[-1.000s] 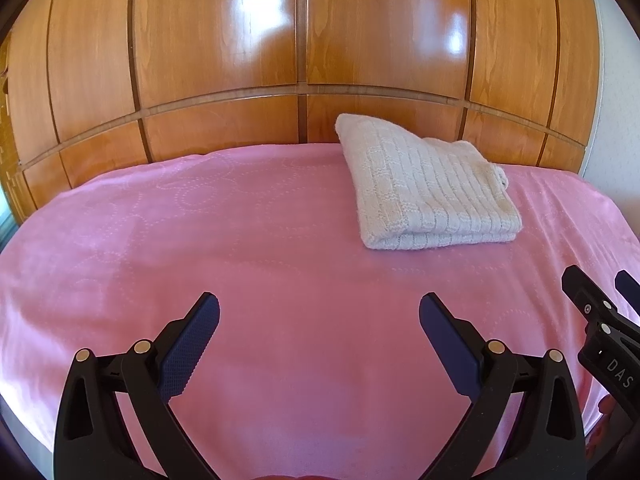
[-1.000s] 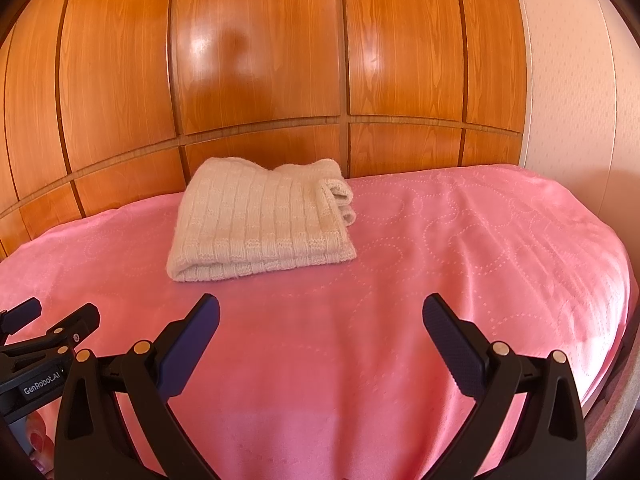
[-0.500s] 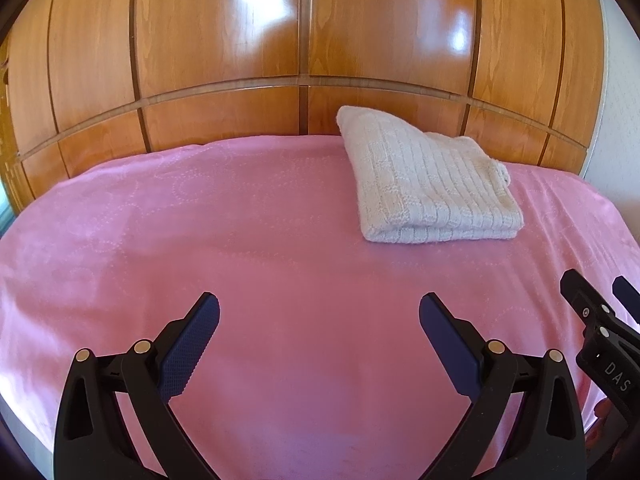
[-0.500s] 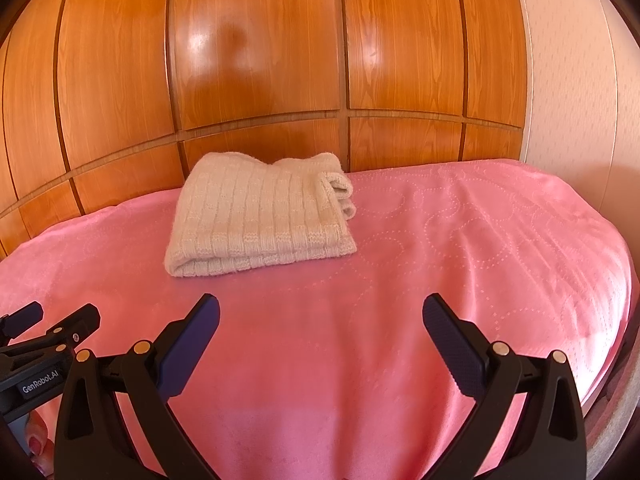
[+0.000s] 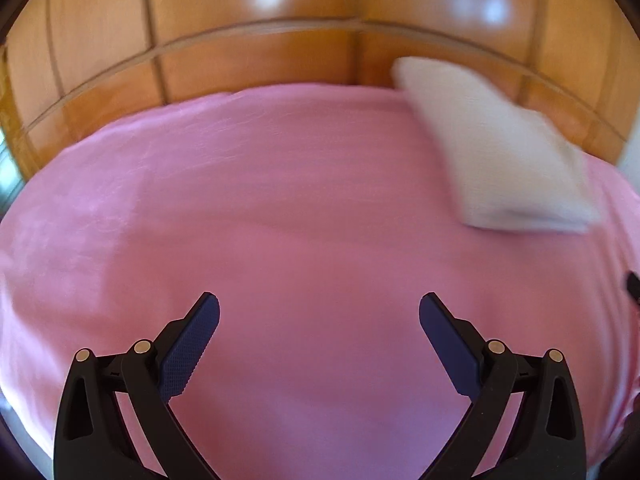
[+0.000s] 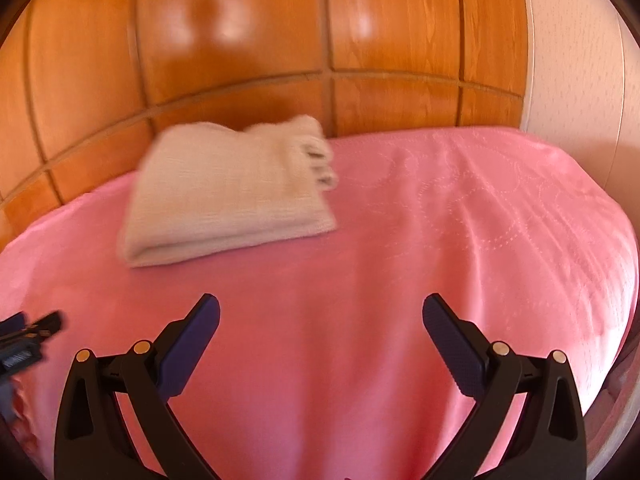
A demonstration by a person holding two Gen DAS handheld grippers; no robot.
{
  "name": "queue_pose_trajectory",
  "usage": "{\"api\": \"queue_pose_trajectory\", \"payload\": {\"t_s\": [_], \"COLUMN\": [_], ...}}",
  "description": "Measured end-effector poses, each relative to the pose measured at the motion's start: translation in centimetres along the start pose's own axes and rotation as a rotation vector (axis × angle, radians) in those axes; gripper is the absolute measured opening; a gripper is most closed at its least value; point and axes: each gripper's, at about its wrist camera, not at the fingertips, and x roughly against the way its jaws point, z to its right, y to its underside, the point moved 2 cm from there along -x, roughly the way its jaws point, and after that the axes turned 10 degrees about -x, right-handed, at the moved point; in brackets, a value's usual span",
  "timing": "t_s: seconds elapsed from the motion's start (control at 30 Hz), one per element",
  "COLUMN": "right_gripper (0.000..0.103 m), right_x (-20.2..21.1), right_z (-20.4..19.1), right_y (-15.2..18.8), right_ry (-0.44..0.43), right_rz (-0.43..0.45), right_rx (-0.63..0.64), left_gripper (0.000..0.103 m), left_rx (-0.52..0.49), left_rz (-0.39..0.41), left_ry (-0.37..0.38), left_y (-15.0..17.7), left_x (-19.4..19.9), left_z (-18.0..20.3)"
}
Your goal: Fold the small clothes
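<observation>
Holding both tools above the pink bedspread [image 5: 280, 220], you have the left gripper [image 5: 319, 312] and the right gripper [image 6: 321, 314] with fingers spread wide apart and nothing between them. Your folded cream knit [image 6: 232, 192] lies blurred by the wooden headboard [image 6: 240, 40], at two o'clock from the left gripper and eleven o'clock from the right, well apart from both.

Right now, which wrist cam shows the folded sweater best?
Right wrist: the folded sweater sits nearer centre, whole, with its stacked layer edges visible, though blurred. Left wrist shows it off to the right, more smeared, layers indistinct.
</observation>
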Motion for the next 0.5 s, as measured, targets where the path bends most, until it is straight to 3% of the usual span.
{"api": "queue_pose_trajectory", "payload": {"t_s": [0.17, 0.27, 0.37, 0.43, 0.5], "right_gripper": [0.101, 0.101, 0.101, 0.101, 0.101], "right_x": [-7.8, -11.8, -16.0, -18.8, -21.8], "right_z": [4.8, 7.0, 9.0, 9.7, 10.0], "right_y": [-6.7, -10.0, -13.1, -14.4, -14.7], "right_ry": [0.193, 0.255, 0.236, 0.178, 0.097], "right_rz": [-0.053, -0.077, -0.120, -0.163, -0.245], "right_rx": [-0.041, -0.046, -0.069, -0.080, -0.094], "left_gripper": [0.099, 0.099, 0.099, 0.099, 0.100], "left_rx": [0.202, 0.300, 0.390, 0.427, 0.487], "left_rz": [-0.074, -0.090, -0.105, -0.122, -0.095], "left_ry": [-0.099, -0.145, -0.221, -0.284, -0.234], "left_y": [-1.7, -2.1, -1.7, -0.9, -0.1], "left_x": [-4.3, -6.1, -7.7, -8.6, -9.1], "left_z": [-10.7, -16.6, -23.1, -26.1, -28.0]}}
